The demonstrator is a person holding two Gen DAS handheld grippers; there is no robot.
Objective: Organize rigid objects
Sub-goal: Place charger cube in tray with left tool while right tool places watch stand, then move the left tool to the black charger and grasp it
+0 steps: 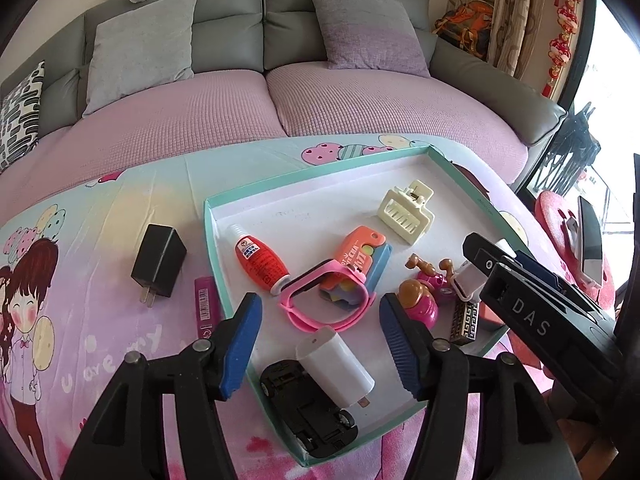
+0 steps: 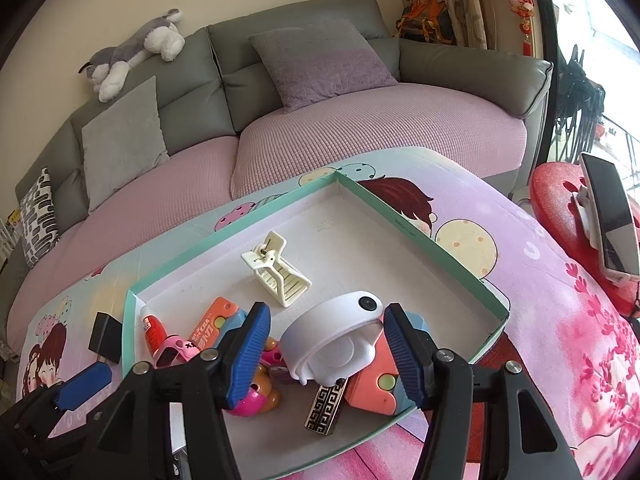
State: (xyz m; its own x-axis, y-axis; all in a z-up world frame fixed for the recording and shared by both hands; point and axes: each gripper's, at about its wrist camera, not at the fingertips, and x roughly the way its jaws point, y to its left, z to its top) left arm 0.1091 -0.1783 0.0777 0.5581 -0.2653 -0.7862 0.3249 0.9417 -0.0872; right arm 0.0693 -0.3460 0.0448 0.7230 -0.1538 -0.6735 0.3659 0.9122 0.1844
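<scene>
A shallow teal-rimmed tray [image 1: 304, 190] [image 2: 424, 236] lies on the cartoon-print cloth. In it are a cream hair clip [image 1: 406, 210] [image 2: 278, 272], an orange glue bottle [image 1: 260, 260], an orange-and-blue utility knife [image 1: 362, 256], a pink watch [image 1: 324, 300], a white charger [image 1: 336, 364], a black toy car [image 1: 308, 408], a pink doll toy [image 1: 420, 300] and a patterned lighter [image 2: 326, 410]. My left gripper [image 1: 320, 344] is open over the tray's near part. My right gripper [image 2: 326, 356] is open around a white round device [image 2: 336, 340], apart from both pads.
A black plug adapter [image 1: 158, 262] and a magenta stick [image 1: 208, 308] lie on the cloth left of the tray. A sofa with cushions [image 1: 280, 92] stands behind. A red stool [image 2: 560, 200] holding a phone [image 2: 612, 224] stands at the right.
</scene>
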